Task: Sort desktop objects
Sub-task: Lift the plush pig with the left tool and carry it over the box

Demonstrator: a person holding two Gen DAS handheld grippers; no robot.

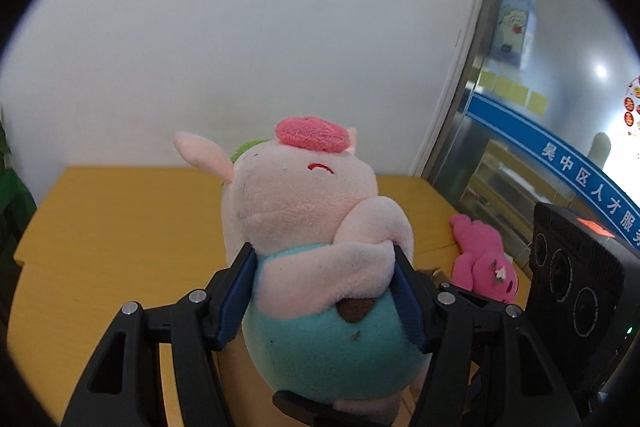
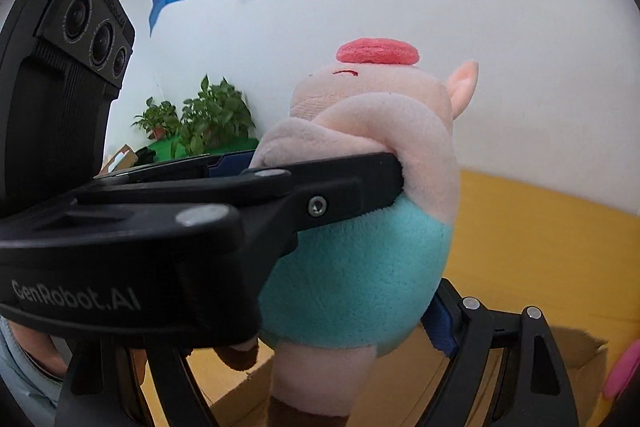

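My left gripper [image 1: 326,297] has its fingers [image 1: 236,301] about half open and pressed into both sides of the pig plush [image 1: 304,227], pinching it at the waist where the pale arm folds over the teal belly. The toy stands upright between my pads, head up, held clear above the yellow worktop [image 1: 120,219]. My right gripper [image 2: 360,327] stands wide; one finger [image 2: 440,323] lies against the teal belly low on the far side, but the other is hidden behind the left tool, so I cannot tell whether it grips or only brushes the plush.

A cardboard box [image 2: 576,347] sits open just below, and I judge that is where the pig goes. A second toy, the pink plush [image 1: 484,263], lies on the worktop near the right edge, apart from me.

The risks as I see them: the stuffing is soft, so my pinch could creep off the belly and let the pig slump or roll out before it is over the box. My two tools are crowded close together, and a careless turn could knock them against each other or snag the dangling leg on the box flap.
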